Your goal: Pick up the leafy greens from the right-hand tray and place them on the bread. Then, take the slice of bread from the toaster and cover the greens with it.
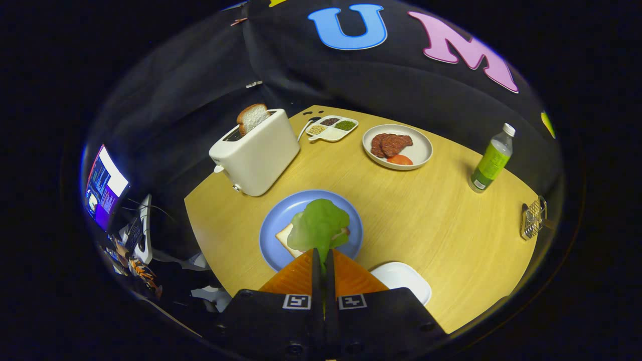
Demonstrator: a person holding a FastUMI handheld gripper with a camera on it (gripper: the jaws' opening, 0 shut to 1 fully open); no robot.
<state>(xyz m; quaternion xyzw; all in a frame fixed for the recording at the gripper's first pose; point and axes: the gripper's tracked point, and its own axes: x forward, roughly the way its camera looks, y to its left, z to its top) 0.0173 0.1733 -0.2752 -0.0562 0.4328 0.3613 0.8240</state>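
At the bottom center of the frame, the hand-held gripper (323, 263) has its fingers pressed together, pinching the stem end of the leafy greens (319, 226), which hang over the bread (287, 237) on the blue plate (281, 215). Upper left of that sits the toaster (256, 153) with a bread slice (252, 118) sticking out. Further back on the table (426, 215): a divided tray (331, 129), a meat plate (397, 146), and a bottle (492, 159) off right. An empty white tray (404, 281) is just right of the fingers.

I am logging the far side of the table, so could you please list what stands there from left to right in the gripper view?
Toaster → divided dish → plate of meat → bottle. The gripper is shut on the leafy greens.
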